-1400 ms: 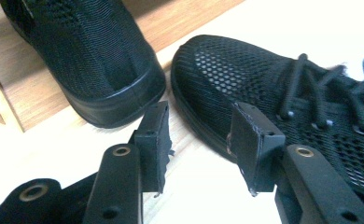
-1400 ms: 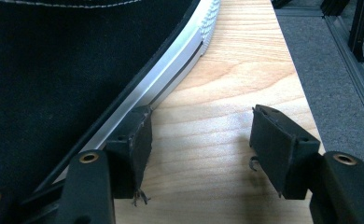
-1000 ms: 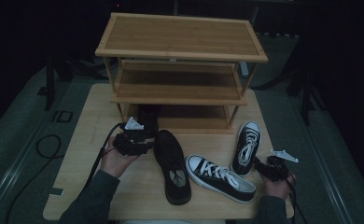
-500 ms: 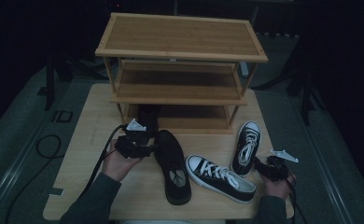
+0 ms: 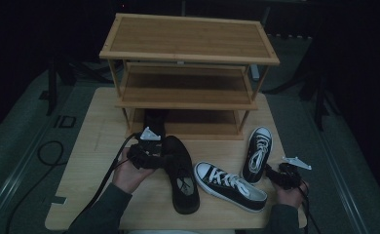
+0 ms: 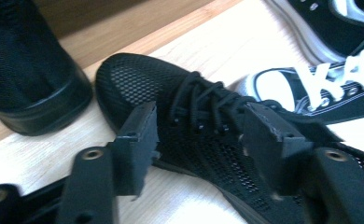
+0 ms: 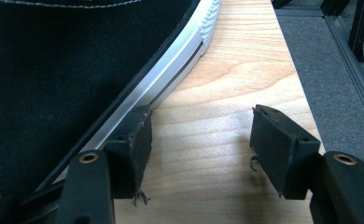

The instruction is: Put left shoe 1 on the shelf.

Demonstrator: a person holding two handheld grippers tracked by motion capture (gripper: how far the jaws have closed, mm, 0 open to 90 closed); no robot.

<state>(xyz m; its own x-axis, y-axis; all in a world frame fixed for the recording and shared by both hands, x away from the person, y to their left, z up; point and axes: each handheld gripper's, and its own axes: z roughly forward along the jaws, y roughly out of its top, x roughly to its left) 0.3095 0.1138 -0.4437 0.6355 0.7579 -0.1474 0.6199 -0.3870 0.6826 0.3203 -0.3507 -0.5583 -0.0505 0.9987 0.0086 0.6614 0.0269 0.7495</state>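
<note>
The left hand-held gripper (image 6: 199, 135) has just been opening, its jaws spread over the laced top of the black mesh shoe (image 5: 180, 170), which lies on the bench (image 5: 88, 161) near the rack (image 5: 188, 44). The right hand-held gripper (image 7: 201, 135) rests spread beside a white-soled sneaker (image 5: 257, 153).

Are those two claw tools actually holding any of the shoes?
No. The left gripper has just been opening, its fingers straddling the black mesh shoe. The right gripper is open, empty.
</note>
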